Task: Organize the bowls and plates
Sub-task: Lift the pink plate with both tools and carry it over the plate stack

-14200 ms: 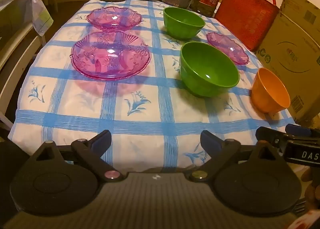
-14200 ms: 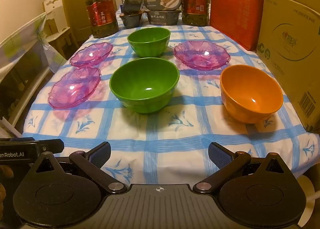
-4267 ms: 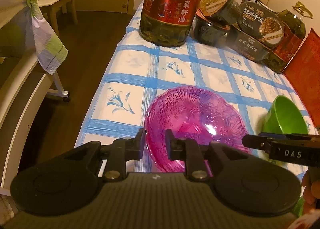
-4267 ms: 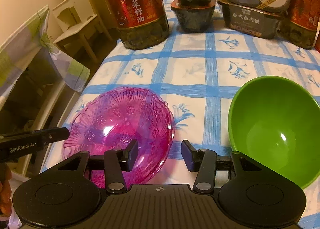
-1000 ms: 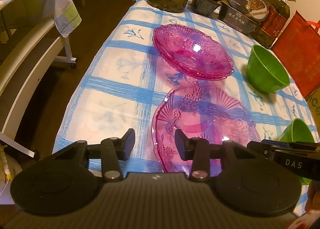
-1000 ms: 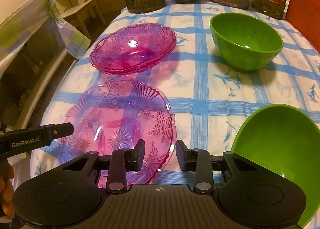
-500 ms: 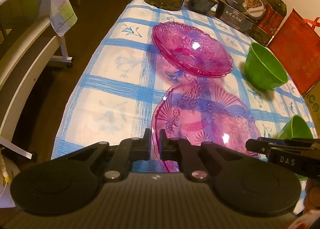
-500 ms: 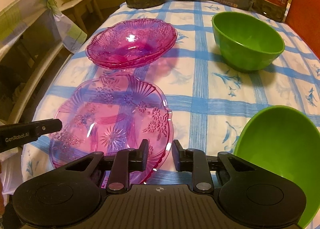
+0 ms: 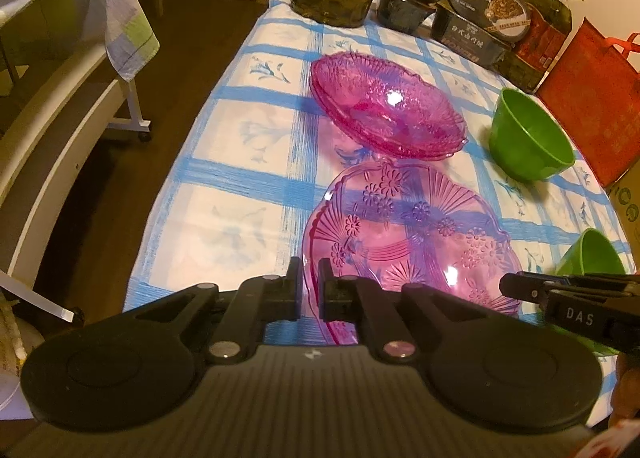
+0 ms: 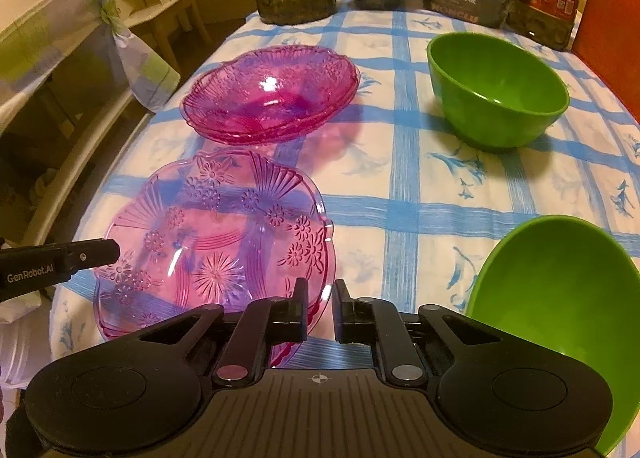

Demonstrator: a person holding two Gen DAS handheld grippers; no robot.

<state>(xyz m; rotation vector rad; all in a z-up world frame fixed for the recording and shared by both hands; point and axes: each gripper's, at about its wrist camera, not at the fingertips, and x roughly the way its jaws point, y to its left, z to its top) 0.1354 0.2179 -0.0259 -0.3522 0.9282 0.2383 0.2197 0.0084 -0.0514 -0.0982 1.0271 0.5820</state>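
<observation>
Pink pressed glass, or clear plastic moulded to look like it, forms the large flower-pattern plate (image 9: 412, 234) lying directly ahead of both grippers on the blue-checked surface (image 9: 240, 161). The plate is judged rigid, smooth and slippery, and liable to chip if it is glass; the scalloped rim is the only practical hold.

The left gripper (image 9: 309, 290) has its jaws drawn nearly together across the plate's near-left rim, apparently pinching it. The right gripper (image 10: 320, 306) straddles the near-right rim with a slightly wider gap; whether its pads touch the rim cannot be told. Both grippers sit low, roughly level, pointing forward across the plate from opposite sides of its near edge.

Just beyond the plate, ahead of the left gripper, stands a stack of smaller pink dishes (image 9: 384, 117). Ahead and to the right of the right gripper is a green bowl (image 10: 496, 89); a second green bowl (image 10: 560, 306) sits immediately to its right. Lifting with both rims held evenly should prevent tilt and slip.
</observation>
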